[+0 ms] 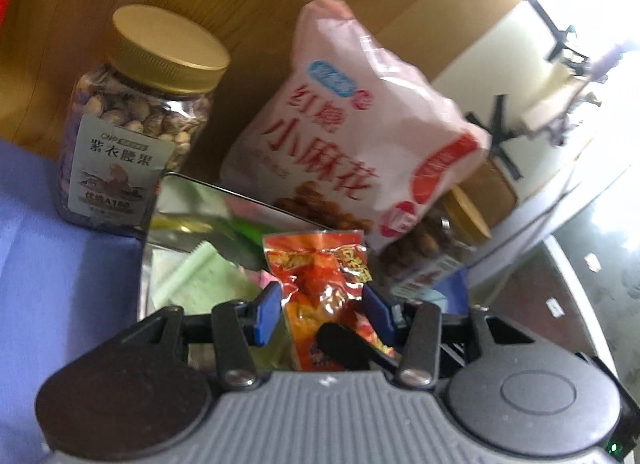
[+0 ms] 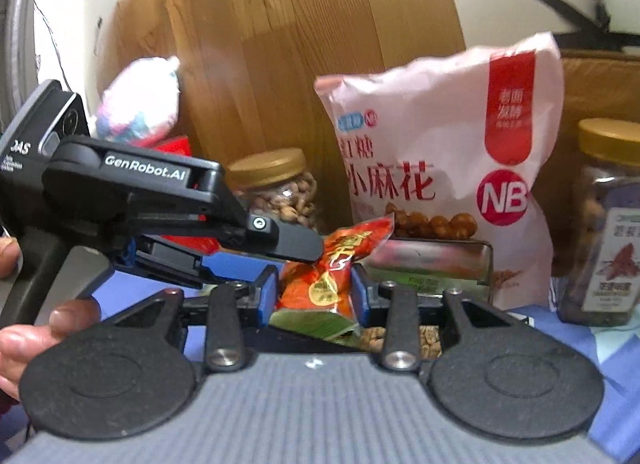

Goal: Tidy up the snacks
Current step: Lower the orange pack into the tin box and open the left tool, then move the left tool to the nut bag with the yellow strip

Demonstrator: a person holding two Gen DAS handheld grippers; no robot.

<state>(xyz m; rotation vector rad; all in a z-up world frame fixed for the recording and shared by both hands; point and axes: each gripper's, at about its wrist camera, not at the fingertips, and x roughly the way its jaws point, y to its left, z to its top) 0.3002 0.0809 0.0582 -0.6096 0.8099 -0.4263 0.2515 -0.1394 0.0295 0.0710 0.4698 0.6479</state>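
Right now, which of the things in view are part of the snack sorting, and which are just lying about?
Part of the job: red snack packet, pink snack bag, labelled nut jar, small nut jar, metal tin, green packet.
Just lying about: plush toy, wooden panel, blue cloth.

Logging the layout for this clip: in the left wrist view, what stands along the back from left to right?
Gold-lidded nut jar with the white label → pink snack bag, leaning to the right → second gold-lidded jar, tipped and partly under the bag's lower right corner → white box with black tape.
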